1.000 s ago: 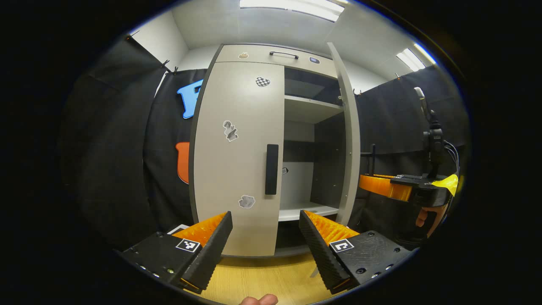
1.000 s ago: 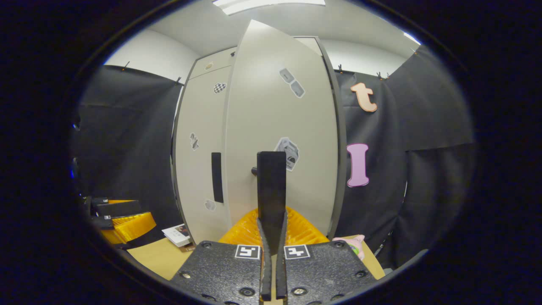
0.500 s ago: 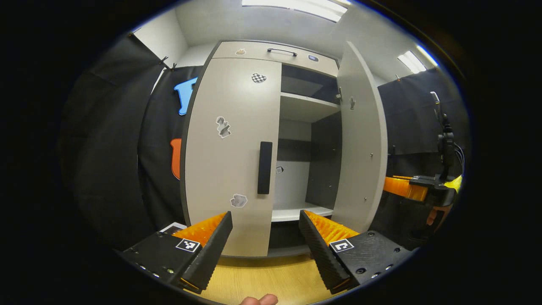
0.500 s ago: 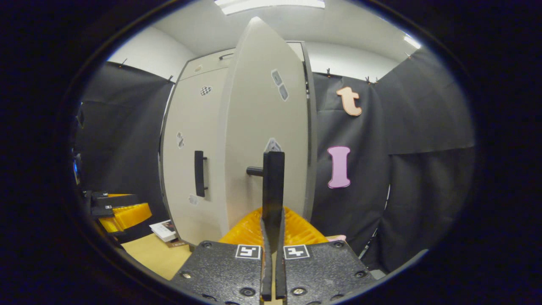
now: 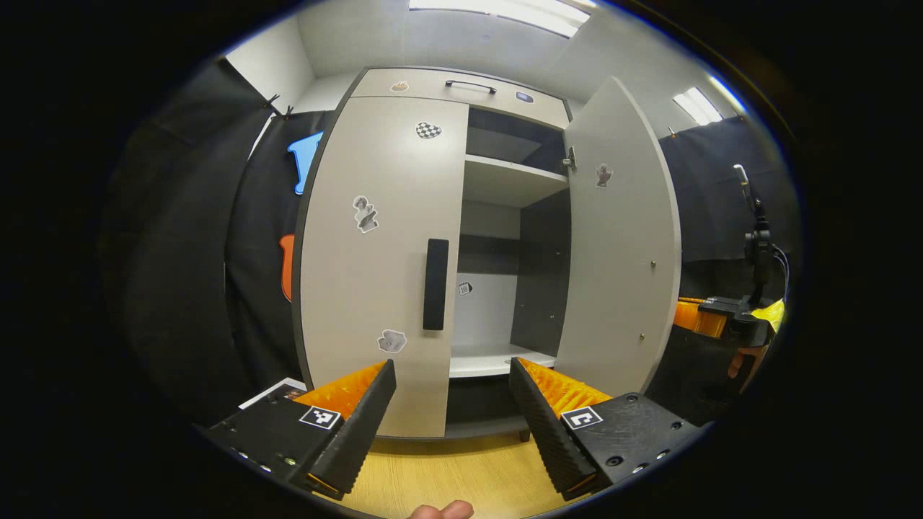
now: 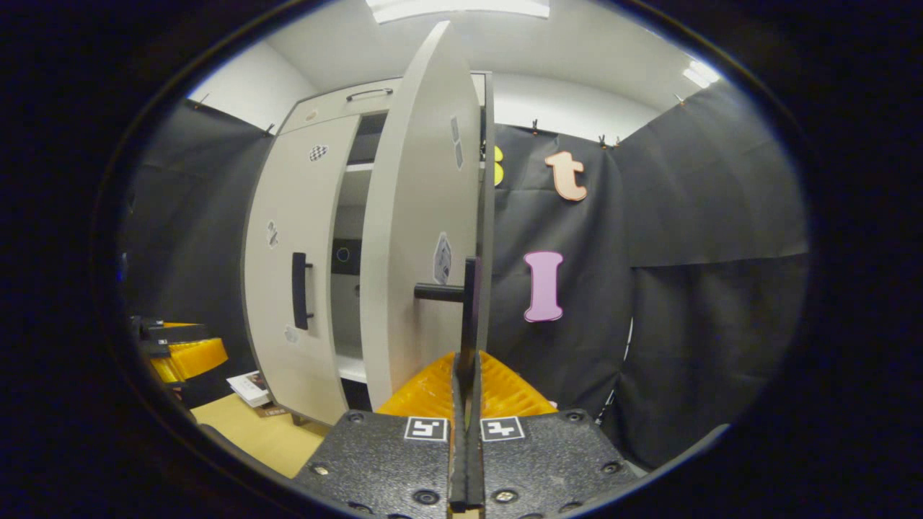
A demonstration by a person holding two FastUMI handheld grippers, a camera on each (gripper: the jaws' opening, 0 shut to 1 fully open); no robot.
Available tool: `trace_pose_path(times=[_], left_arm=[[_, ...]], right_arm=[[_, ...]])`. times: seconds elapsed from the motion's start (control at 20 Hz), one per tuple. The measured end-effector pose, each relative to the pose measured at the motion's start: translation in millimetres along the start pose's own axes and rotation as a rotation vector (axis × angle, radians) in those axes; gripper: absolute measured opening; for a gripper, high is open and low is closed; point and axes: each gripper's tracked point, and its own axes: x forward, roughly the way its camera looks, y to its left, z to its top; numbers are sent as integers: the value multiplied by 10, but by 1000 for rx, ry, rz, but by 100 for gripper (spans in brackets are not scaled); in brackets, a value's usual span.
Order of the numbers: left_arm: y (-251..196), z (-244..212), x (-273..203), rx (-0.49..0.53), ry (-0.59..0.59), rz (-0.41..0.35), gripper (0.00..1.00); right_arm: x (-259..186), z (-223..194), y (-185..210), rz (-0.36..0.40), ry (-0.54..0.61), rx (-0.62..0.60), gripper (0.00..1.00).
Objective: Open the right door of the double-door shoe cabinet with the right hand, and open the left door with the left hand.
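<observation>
Right door (image 5: 619, 238) wider now; left door (image 5: 382, 259) shut.

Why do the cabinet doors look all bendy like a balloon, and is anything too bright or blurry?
The fisheye lens bends straight lines: in the left gripper view the closed left door bulges outward; in the right gripper view the open right door curves too. Ceiling lights glare white at the top of the left gripper view. Both views look sharp, dimmer toward the edges.

Both grippers are chunky textured black blocks, each left gripper (image 5: 452, 411) and right gripper (image 6: 465, 440) finger base wearing a square black-and-white marker, screws along the bottom edge.
</observation>
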Motion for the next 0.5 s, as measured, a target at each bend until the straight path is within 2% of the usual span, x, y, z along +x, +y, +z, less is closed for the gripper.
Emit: trace_pose_path(times=[0.2, 0.35, 0.5], left_arm=[[-3, 11, 3, 5, -2, 2, 95], [-3, -4, 15, 6, 0, 3, 95], [21, -21, -1, 15, 5, 12, 95]], right_arm=[[-28, -24, -271, -48, -2, 32, 4], [-33, -43, -353, -13, -8, 88, 4], [-17, -45, -363, -5, -14, 67, 4]])
